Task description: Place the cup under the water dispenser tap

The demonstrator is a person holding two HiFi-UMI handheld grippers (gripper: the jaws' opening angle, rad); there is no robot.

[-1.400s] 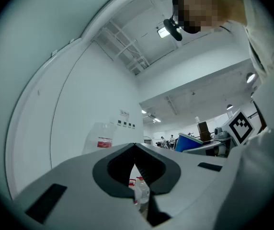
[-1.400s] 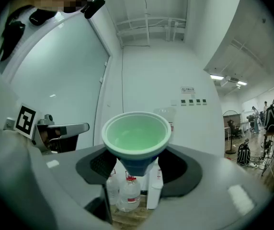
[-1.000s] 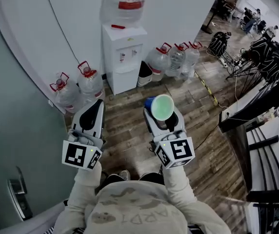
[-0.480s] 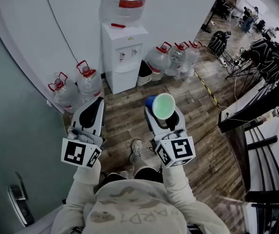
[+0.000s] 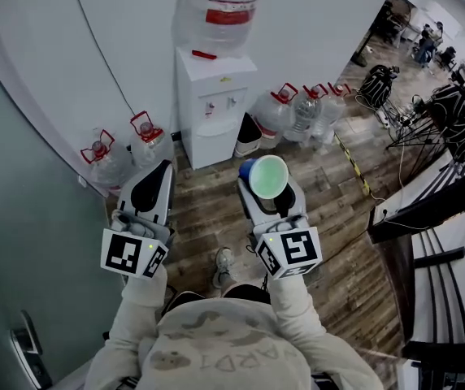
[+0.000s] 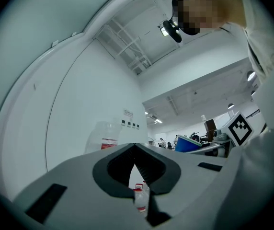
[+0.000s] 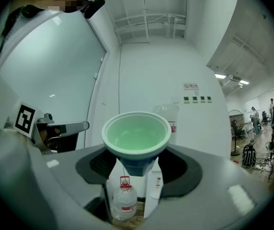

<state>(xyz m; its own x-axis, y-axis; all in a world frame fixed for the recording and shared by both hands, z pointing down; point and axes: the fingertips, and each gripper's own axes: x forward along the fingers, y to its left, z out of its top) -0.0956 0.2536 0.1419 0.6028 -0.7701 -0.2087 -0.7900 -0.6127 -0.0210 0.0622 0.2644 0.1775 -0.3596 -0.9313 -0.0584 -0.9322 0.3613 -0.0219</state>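
**A:** What do your jaws have?

**B:** My right gripper (image 5: 268, 187) has its jaws closed on the cup (image 5: 267, 176), which is blue outside and green inside. My left gripper (image 5: 159, 173) has its jaws pressed together with nothing in them.

**A:** Where is the cup relative to the water dispenser (image 5: 215, 112)?

**B:** In front of it and well apart, held over the wooden floor (image 5: 208, 218). It isn't at the dispenser yet.

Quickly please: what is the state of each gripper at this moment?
Left gripper: closed, holding nothing.
Right gripper: closed on the cup.
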